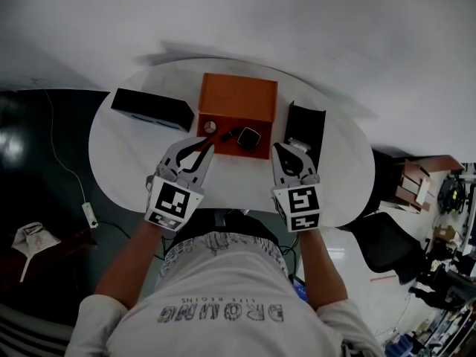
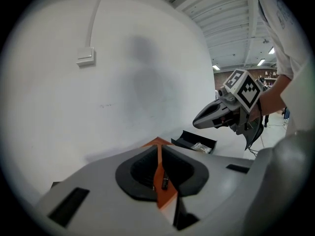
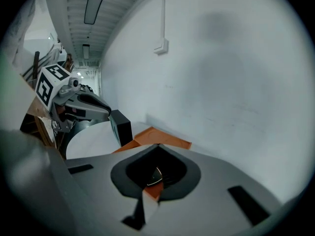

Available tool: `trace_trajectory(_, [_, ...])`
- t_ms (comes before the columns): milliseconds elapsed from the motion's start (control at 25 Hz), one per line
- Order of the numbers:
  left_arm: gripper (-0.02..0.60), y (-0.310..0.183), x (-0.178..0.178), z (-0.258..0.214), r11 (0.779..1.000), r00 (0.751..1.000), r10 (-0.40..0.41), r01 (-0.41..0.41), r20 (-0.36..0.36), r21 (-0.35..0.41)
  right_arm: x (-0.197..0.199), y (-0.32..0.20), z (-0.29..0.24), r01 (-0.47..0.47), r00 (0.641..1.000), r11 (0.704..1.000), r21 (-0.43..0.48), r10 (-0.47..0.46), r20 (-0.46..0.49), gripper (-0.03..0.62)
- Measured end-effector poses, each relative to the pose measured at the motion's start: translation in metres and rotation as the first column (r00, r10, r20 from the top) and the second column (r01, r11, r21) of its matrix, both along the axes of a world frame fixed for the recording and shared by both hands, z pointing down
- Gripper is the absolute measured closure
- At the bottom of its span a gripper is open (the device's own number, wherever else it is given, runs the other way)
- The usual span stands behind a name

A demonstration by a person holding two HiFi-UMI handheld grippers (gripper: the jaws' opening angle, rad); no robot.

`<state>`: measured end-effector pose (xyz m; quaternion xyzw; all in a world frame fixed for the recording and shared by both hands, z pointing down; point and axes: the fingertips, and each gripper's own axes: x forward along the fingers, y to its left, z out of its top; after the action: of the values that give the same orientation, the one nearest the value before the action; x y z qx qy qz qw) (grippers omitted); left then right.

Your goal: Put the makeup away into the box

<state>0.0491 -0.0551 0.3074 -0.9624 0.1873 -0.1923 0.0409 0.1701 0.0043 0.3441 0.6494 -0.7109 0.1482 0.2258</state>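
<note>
An orange box (image 1: 238, 95) stands mid-table. Its near part holds a small round compact (image 1: 210, 126) and a black square compact (image 1: 249, 138). My left gripper (image 1: 204, 149) hovers just in front of the box's left corner, jaws drawn together, and I see nothing gripped. My right gripper (image 1: 282, 153) hovers off the box's right front corner, shut and empty. In the left gripper view the left gripper (image 2: 158, 144) shows a sliver of the orange box (image 2: 165, 193) between its jaws. The right gripper view shows the right gripper (image 3: 157, 147) aimed at the orange box (image 3: 165, 139).
A closed long black box (image 1: 152, 108) lies on the white oval table (image 1: 126, 169) at the left. An open black box (image 1: 306, 129) with a pale item inside lies at the right. A wall rises close behind the table. Cables and a chair stand on the floor around it.
</note>
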Motion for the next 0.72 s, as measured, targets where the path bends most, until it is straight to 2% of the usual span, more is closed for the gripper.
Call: trace_trajectory(720, [0.545,-0.005,0.005,-0.002,1.0,1.0,-0.018,0.018,-0.01,-0.014,0.006,-0.002,0.004,0.01,0.993,1.0,0.026,-0.013,0.118,0.588])
